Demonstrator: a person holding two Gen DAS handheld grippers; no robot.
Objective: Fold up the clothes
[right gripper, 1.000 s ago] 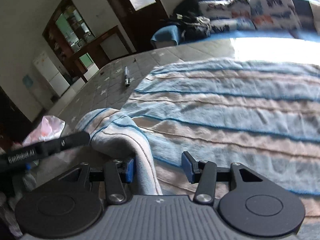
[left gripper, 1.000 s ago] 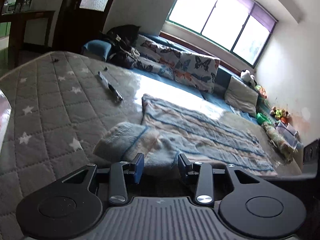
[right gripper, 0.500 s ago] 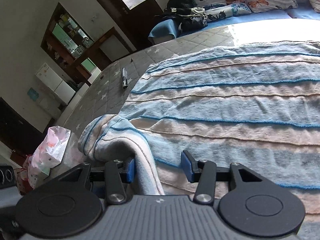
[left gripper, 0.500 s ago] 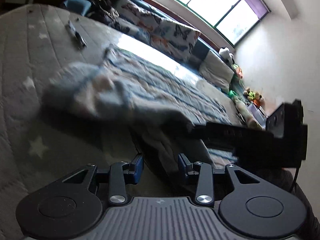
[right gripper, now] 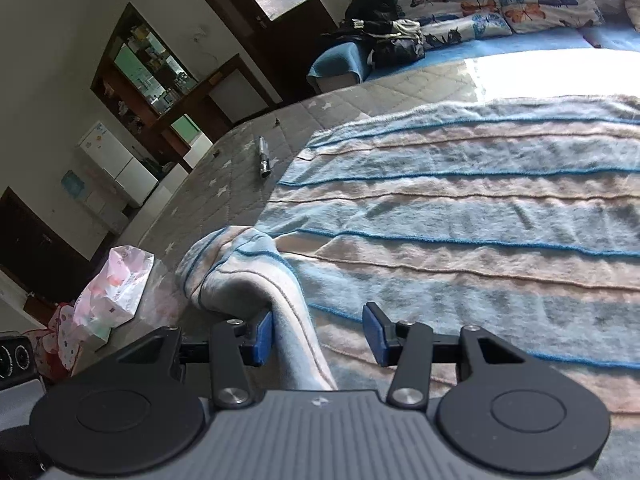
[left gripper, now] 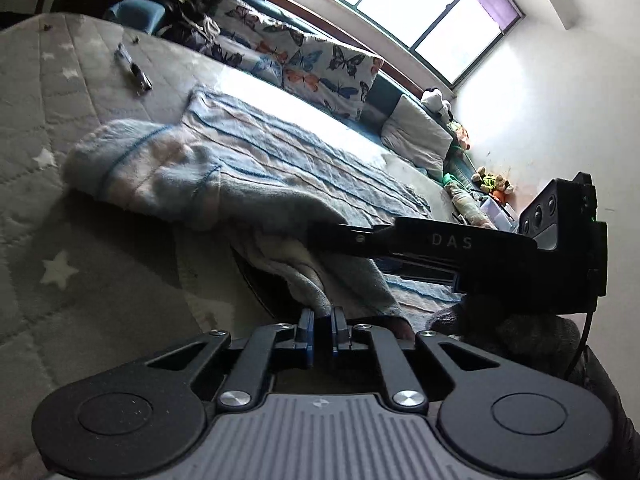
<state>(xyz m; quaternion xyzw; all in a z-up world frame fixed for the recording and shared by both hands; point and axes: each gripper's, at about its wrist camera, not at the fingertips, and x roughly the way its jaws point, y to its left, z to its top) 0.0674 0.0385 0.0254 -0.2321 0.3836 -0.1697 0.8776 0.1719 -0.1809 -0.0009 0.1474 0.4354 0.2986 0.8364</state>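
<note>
Left wrist view: the left hand-held gripper (left gripper: pixel 321 330) is nearly closed, its blue pads pinching a hanging fold of the striped garment (left gripper: pixel 248 168) at the near edge of the bed (left gripper: pixel 60 184). The garment, pale blue and pink with thin blue lines, spreads away over the grey star-patterned quilt toward the far right, with one bunched, rolled part lying at its left. The right hand-held gripper (left gripper: pixel 344 236) reaches in from the right, its dark fingers against the cloth just above the pinched fold. A pen-like object (left gripper: pixel 134 70) lies on the quilt at the far left, well apart from the garment. Butterfly-print pillows (left gripper: pixel 320 68) line the far side under the window (left gripper: pixel 404 12).

Right wrist view: the right hand-held gripper (right gripper: pixel 318 334) stands at a middling width. A raised fold of the garment (right gripper: pixel 460 216) passes between its fingers, lying against the left pad (right gripper: pixel 264 338); the right pad is clear of it. The rest lies flat across the bed to the right. A pink printed bag (right gripper: pixel 116 292) sits at the near left.
</note>
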